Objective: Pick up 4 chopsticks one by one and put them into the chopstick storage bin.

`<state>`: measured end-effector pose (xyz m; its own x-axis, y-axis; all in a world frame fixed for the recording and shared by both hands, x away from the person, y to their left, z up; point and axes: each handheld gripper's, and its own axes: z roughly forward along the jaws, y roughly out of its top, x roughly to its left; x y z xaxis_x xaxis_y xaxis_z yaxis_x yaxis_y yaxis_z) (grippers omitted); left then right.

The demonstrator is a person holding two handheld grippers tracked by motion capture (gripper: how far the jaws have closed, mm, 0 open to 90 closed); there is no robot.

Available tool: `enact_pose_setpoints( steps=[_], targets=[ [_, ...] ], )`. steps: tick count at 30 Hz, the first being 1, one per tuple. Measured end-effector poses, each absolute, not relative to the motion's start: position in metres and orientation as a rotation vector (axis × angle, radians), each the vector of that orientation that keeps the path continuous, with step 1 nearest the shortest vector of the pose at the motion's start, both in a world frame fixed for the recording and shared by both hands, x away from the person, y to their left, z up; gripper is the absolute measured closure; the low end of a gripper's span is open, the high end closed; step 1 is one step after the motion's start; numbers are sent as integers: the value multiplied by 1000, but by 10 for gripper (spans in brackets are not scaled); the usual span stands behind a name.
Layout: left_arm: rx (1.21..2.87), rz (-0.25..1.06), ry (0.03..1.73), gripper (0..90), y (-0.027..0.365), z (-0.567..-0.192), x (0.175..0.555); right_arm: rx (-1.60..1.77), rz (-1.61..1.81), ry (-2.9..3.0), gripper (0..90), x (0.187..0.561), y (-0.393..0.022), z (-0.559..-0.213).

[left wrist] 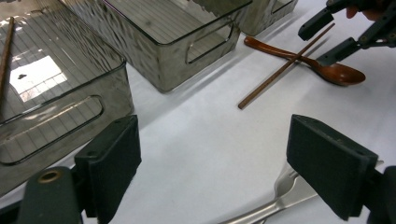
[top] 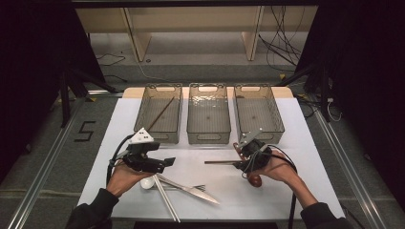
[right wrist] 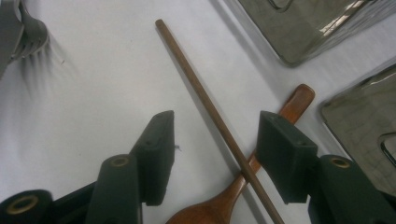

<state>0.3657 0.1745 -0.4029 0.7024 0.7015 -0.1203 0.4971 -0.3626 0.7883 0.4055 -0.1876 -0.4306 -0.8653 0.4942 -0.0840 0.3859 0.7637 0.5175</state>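
At a white-covered bench, a person works two hand-held grippers over a scatter of cutlery. The right gripper hangs low with its jaws apart, one on each side of a brown wooden chopstick that lies flat on the cover and crosses the handle of a reddish wooden spoon; the pads are not pressing on the stick, so nothing is gripped. In the high view that chopstick points from the right gripper toward the middle of the bench. The left gripper, held in the left hand, has its jaws wide open and empty above bare cover, with a metal fork just beside its right-hand jaw. Near it lie a knife, a pair of metal chopsticks and a white spoon. Three clear bins stand side by side at the far edge; the left bin already contains another wooden chopstick.
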Motion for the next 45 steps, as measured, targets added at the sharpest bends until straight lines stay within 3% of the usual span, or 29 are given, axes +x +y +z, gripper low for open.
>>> enact_pose_setpoints(
  steps=[15,32,45],
  targets=[
    [2047,320,898,163,179,-405,354,621,641,2796,601,414,-179,-441],
    [2075,325,866,162,174,-413,353,590,533,2812,659,424,-173,-454],
    [2089,322,854,162,173,-413,353,497,448,2846,778,421,-168,-459]
  ],
)
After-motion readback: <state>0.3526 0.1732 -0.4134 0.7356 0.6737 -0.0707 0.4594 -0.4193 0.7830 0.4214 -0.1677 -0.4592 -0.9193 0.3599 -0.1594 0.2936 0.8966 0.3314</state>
